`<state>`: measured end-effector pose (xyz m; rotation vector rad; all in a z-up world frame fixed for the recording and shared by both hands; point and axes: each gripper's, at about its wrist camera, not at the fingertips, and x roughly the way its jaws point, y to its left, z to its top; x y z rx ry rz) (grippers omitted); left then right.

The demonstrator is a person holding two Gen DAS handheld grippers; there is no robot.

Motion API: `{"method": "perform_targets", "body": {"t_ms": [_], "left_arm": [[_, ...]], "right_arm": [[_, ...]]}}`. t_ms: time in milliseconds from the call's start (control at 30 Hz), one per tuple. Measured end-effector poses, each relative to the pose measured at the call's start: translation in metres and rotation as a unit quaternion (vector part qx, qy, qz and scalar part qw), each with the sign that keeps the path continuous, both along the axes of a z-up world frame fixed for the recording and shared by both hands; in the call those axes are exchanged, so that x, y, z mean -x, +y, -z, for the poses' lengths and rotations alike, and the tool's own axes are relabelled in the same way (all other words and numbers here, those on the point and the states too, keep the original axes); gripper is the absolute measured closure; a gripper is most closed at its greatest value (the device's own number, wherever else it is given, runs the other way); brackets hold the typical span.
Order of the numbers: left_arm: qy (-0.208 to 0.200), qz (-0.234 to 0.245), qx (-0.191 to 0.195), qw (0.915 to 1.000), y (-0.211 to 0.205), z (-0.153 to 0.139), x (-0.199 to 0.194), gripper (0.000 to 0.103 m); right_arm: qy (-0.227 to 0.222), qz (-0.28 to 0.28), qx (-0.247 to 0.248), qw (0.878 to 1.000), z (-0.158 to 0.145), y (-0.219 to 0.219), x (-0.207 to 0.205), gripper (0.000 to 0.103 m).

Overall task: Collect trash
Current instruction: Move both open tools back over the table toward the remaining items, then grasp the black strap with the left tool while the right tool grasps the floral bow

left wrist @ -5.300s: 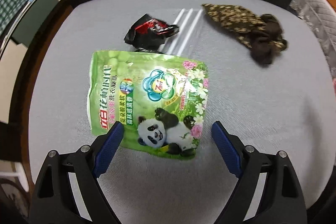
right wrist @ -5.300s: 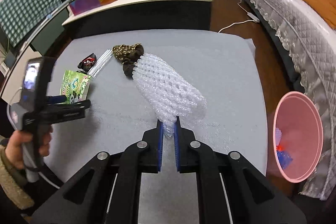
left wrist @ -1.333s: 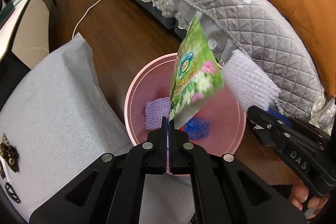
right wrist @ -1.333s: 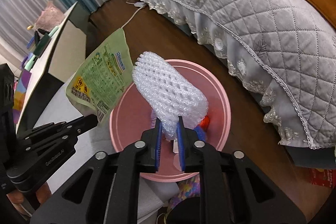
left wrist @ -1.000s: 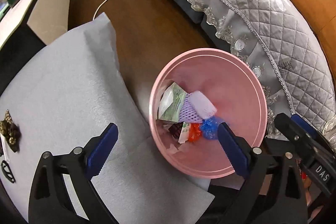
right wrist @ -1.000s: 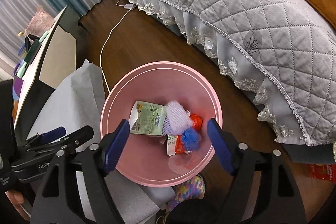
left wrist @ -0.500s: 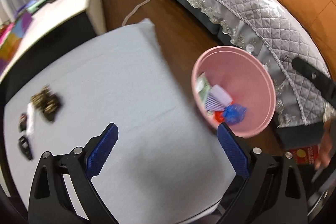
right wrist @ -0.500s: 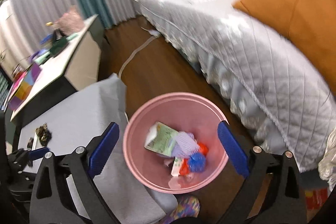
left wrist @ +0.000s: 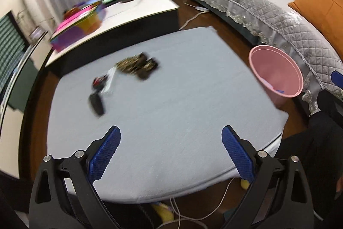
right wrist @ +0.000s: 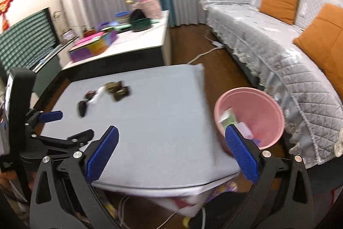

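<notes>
My left gripper (left wrist: 170, 134) is open and empty over the near part of the grey-covered table (left wrist: 182, 100). My right gripper (right wrist: 171, 132) hangs over the table's near right corner; its jaws are opening with nothing between them. On the far left of the table lie a brown patterned cloth (left wrist: 137, 65), a red-black wrapper (left wrist: 98, 81), a clear plastic strip (left wrist: 109, 81) and a small black item (left wrist: 96, 103). The pink bin (right wrist: 246, 90) stands on the floor right of the table and holds the green pouch (right wrist: 228, 118) and the foam net (right wrist: 244, 128). The left gripper (right wrist: 68, 125) shows at the right wrist view's left edge.
A white sideboard (left wrist: 133, 8) with colourful boxes and bowls stands behind the table. A grey quilted sofa (left wrist: 268, 3) with orange cushions runs along the right, close behind the bin. Cables (left wrist: 193, 216) hang below the table's front edge. A white cord (right wrist: 205, 53) lies on the wooden floor.
Both grippers opened and dropped the green pouch and the foam net into the pink bin. Both then swung up and left, back over the table.
</notes>
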<state>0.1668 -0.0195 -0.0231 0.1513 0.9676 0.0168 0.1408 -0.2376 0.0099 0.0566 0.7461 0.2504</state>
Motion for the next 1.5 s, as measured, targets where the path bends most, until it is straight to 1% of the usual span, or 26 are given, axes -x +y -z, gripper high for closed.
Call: {"method": "perform_targets", "body": {"t_ms": [100, 167, 267, 333, 500, 633, 767, 967, 1067, 1167, 1300, 1433, 1500], "left_arm": [[0.007, -0.048, 0.033, 0.9983, 0.026, 0.01, 0.033, 0.011], [0.012, -0.066, 0.048, 0.9966, 0.036, 0.018, 0.048, 0.011], [0.017, -0.084, 0.045, 0.9953, 0.047, 0.027, 0.069, 0.011], [0.019, -0.091, 0.041, 0.9948, 0.052, 0.029, 0.079, 0.011], [0.011, -0.107, 0.049, 0.993, 0.063, 0.026, 0.1, 0.011], [-0.002, -0.115, 0.055, 0.9919, 0.07, 0.021, 0.106, 0.011], [-0.009, -0.117, 0.06, 0.9913, 0.073, 0.019, 0.105, 0.011], [-0.004, -0.113, 0.063, 0.9916, 0.074, 0.023, 0.1, 0.011], [-0.004, -0.111, 0.061, 0.9919, 0.075, 0.023, 0.098, 0.011], [-0.005, -0.113, 0.063, 0.9915, 0.083, 0.019, 0.091, 0.011], [-0.003, -0.133, 0.072, 0.9885, 0.102, 0.018, 0.076, 0.011], [0.013, -0.155, 0.095, 0.9833, 0.131, 0.02, 0.047, 0.011], [0.017, -0.164, 0.095, 0.9817, 0.143, 0.022, 0.032, 0.011]], "right_arm": [[0.009, -0.018, 0.001, 1.0, 0.003, 0.024, 0.018, 0.005], [0.023, -0.042, 0.006, 0.999, 0.009, 0.041, 0.03, 0.005], [0.04, -0.071, 0.029, 0.996, 0.019, 0.062, 0.044, 0.005], [0.043, -0.083, 0.035, 0.995, 0.022, 0.069, 0.05, 0.005], [0.038, -0.103, 0.042, 0.993, 0.022, 0.083, 0.063, 0.005], [0.038, -0.115, 0.051, 0.991, 0.022, 0.092, 0.068, 0.005], [0.04, -0.113, 0.052, 0.991, 0.021, 0.094, 0.067, 0.005], [0.052, -0.101, 0.051, 0.992, 0.026, 0.091, 0.06, 0.005], [0.05, -0.098, 0.051, 0.993, 0.024, 0.091, 0.054, 0.005], [0.05, -0.091, 0.046, 0.994, 0.021, 0.09, 0.04, 0.005], [0.043, -0.085, 0.047, 0.994, 0.016, 0.094, 0.016, 0.005], [0.038, -0.089, 0.053, 0.994, 0.015, 0.104, -0.011, 0.005], [0.036, -0.091, 0.06, 0.993, 0.017, 0.111, -0.03, 0.005]]}}
